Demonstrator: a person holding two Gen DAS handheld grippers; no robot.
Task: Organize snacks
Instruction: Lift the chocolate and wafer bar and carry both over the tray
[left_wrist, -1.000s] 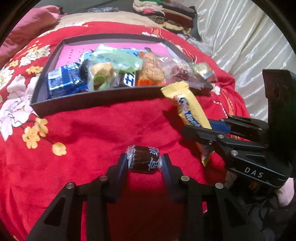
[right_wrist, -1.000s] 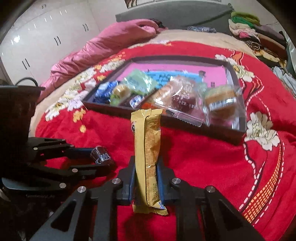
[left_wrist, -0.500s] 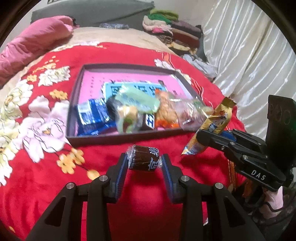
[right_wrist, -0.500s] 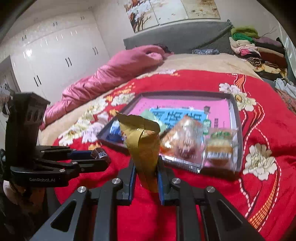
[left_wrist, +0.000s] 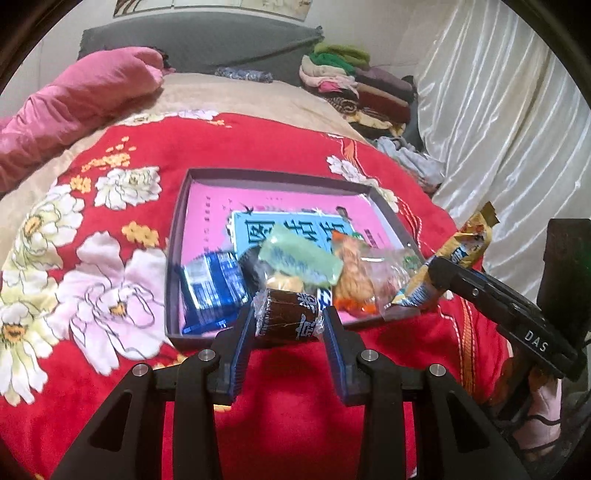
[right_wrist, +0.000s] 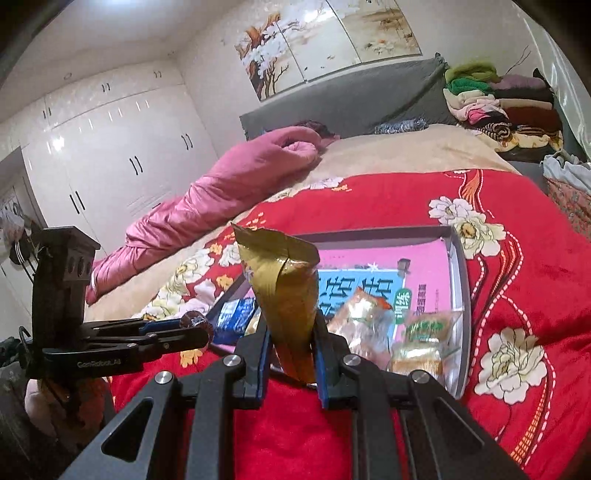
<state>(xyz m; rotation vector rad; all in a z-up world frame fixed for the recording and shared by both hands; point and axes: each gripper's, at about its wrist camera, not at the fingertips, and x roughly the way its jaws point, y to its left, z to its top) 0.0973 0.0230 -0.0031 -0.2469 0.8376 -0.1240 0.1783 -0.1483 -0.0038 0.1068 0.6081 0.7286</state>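
My left gripper (left_wrist: 289, 321) is shut on a small dark brown wrapped candy (left_wrist: 287, 319), lifted just before the near wall of a shallow dark tray (left_wrist: 176, 236) with a pink printed floor. My right gripper (right_wrist: 291, 345) is shut on a long yellow snack packet (right_wrist: 288, 295), which stands upright above the tray's near edge. That packet (left_wrist: 461, 254) also shows at the right of the left wrist view, and the left gripper (right_wrist: 199, 332) at the left of the right wrist view. Several wrapped snacks (left_wrist: 295, 258) lie piled in the tray's near half.
The tray rests on a red flowered blanket (left_wrist: 122, 221) over a bed. A pink quilt (right_wrist: 207, 206) lies along the left. Folded clothes (left_wrist: 351, 85) are stacked at the head end. White curtains (left_wrist: 498, 129) hang on the right, and white wardrobes (right_wrist: 110, 155) stand beyond the bed.
Both grippers have risen and tipped up with their snacks still gripped. The candy and yellow packet left the blanket and now hang near the tray's front edge; more of the room shows.
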